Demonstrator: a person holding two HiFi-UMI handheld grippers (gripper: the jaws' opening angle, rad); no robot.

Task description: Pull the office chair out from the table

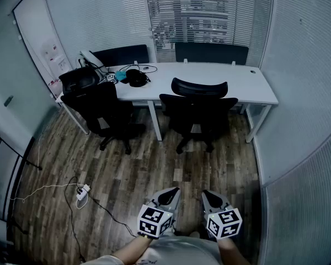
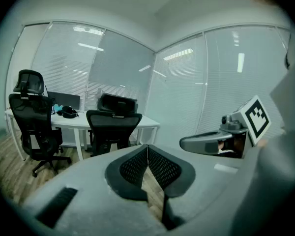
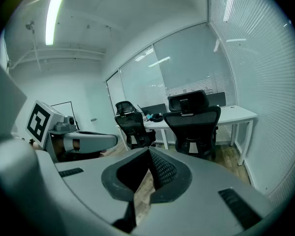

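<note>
At the near edge of the head view the person's two forearms hold the left gripper (image 1: pixel 174 192) and the right gripper (image 1: pixel 205 194) side by side, just apart, each with its marker cube nearest the body and both pointing slightly downward toward the far end of the room. In the left gripper view the fingers (image 2: pixel 132 167) are pressed together at the tips with nothing between them, only floor showing through the narrow slit below; in the right gripper view the fingers (image 3: pixel 163 169) are likewise closed tip to tip and empty. Below and ahead lies the wood-plank floor (image 1: pixel 127 173), with a white power strip (image 1: pixel 83 191) and its dark cable to the near left. Well beyond the grippers, and touched by neither, the office chair (image 1: pixel 198 112) stands straight ahead, black with a mesh back and a headrest, its back toward the person and its seat pushed in against the near edge of the white worktop (image 1: pixel 220 84). To its left a second chair (image 1: pixel 96 106) stands at the worktop's left end, turned at an angle. On the worktop's left part lie black headphones (image 1: pixel 136 77) and a few small items. Two dark chair backs (image 1: pixel 211 52) show on the far side, before glass walls with blinds (image 1: pixel 204 15).
</note>
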